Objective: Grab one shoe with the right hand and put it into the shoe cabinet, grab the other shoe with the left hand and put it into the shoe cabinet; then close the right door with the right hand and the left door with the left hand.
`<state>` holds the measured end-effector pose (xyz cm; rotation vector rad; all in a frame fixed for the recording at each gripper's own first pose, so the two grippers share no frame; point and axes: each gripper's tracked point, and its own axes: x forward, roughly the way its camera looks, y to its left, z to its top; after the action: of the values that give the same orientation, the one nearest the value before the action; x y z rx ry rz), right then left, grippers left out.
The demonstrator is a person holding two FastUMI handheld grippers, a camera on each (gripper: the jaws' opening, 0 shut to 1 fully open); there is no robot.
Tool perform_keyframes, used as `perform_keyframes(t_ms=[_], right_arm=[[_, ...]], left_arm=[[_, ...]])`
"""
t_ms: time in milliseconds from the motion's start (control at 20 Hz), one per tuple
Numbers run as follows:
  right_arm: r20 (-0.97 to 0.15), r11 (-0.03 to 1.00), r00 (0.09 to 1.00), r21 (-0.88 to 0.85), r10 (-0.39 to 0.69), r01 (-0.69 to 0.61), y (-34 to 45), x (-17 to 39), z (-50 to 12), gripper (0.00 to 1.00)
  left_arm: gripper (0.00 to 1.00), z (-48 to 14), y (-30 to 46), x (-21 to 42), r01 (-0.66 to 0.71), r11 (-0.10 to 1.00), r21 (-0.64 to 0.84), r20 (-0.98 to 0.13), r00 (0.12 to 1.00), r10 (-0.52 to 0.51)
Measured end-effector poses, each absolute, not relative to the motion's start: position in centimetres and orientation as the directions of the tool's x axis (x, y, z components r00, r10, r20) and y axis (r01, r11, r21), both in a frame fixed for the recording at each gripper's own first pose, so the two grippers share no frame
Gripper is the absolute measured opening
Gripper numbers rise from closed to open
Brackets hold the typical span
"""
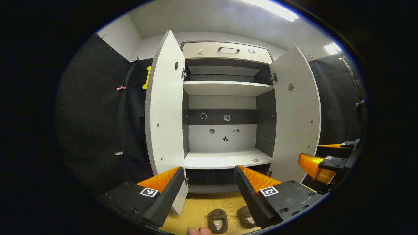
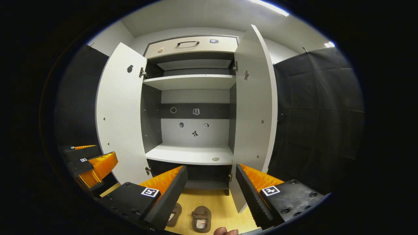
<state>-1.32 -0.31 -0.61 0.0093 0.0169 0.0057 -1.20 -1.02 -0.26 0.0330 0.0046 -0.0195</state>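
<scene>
Standing on pale wood floor (image 1: 199, 209) between black-draped walls, the shoe cabinet (image 1: 225, 98) gapes, two shoes (image 1: 218, 220) before it; left gripper (image 1: 209, 189) and right gripper (image 2: 211, 186) spread, empty.

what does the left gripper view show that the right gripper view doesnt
Left gripper view: the right gripper, open, at its right edge, and two small clips on the cloth wall beside the left door.
Right gripper view: the left gripper, open, at its left edge, and a wide stretch of cloth wall past the right door.
Both: the shoe cabinet, both doors open, and two brown shoes on the wooden floor before it.
</scene>
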Motion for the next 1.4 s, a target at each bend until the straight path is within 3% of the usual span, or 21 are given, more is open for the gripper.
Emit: perform_keyframes(t_ms=[400,900,1400], right_arm=[[-0.230,0.997,0.970,0.014,0.079,-0.078,2.2,-1.5,-10.2,0.98],[-0.575,0.988,0.803,0.090,0.155,-0.126,5.3,-0.8,-30.3,0.99],[-0.723,0.986,0.672,0.150,0.161,-0.074,6.5,3.6,-44.3,0.97]], left_arm=[[0.97,-1.7,0.4,-1.5,0.013,0.999,0.046,-0.006,1.000,-0.013],[0.97,-6.3,1.9,-2.1,0.011,0.998,0.056,-0.080,0.997,-0.006],[0.97,-8.9,4.4,-1.7,-0.022,0.997,0.079,-0.140,0.990,0.033]])
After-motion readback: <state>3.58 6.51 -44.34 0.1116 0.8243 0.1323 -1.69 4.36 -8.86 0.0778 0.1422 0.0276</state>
